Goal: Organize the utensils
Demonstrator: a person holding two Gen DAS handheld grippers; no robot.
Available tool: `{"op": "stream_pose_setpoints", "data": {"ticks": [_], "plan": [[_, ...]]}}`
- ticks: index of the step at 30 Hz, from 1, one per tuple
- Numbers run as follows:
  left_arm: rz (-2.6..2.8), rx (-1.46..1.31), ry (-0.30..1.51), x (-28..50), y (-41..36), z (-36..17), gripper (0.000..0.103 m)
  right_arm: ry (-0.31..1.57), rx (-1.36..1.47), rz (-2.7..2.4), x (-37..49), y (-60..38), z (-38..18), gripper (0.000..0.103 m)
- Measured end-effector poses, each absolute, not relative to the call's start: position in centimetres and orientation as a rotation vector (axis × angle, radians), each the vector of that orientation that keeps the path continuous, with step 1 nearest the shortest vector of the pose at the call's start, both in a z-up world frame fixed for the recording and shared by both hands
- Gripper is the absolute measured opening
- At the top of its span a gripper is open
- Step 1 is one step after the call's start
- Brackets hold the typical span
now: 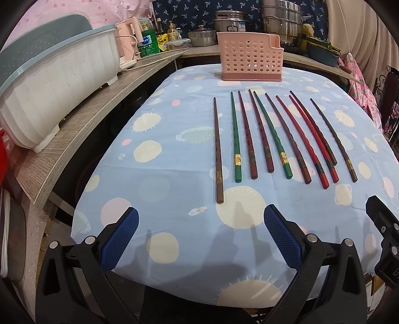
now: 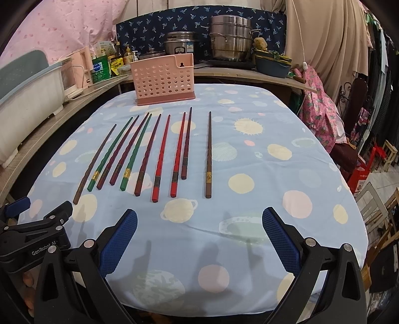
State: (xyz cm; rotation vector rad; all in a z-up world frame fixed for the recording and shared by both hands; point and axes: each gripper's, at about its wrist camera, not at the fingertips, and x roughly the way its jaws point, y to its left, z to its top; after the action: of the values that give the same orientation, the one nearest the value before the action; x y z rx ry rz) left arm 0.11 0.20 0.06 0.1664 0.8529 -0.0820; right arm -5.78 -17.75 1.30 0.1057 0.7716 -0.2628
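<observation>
Several chopsticks lie side by side in a row on the blue patterned tablecloth: brown (image 1: 218,152), green (image 1: 235,139), dark red (image 1: 260,134) and bright red (image 1: 303,142) ones, also in the right wrist view (image 2: 159,159). A pink perforated utensil holder (image 1: 249,56) stands upright behind them at the far table edge, also in the right wrist view (image 2: 164,78). My left gripper (image 1: 200,216) is open and empty, above the near table edge, short of the chopsticks. My right gripper (image 2: 199,216) is open and empty, beside it to the right.
A white and blue dish rack (image 1: 49,82) sits on the wooden counter (image 1: 82,129) at left. Pots (image 1: 281,22), bottles and a kettle stand on the counter behind the table. A chair with pink cloth (image 2: 319,109) is at right.
</observation>
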Motion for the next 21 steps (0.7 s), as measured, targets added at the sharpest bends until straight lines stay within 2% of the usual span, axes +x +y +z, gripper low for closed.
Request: {"op": "stream_pose_setpoints", "data": {"ticks": [21], "plan": [[-0.079, 0.167, 0.856, 0.14, 0.34, -0.1, 0.096, 0.748, 0.085, -0.263, -6.16, -16.77, 1.4, 0.096]]}}
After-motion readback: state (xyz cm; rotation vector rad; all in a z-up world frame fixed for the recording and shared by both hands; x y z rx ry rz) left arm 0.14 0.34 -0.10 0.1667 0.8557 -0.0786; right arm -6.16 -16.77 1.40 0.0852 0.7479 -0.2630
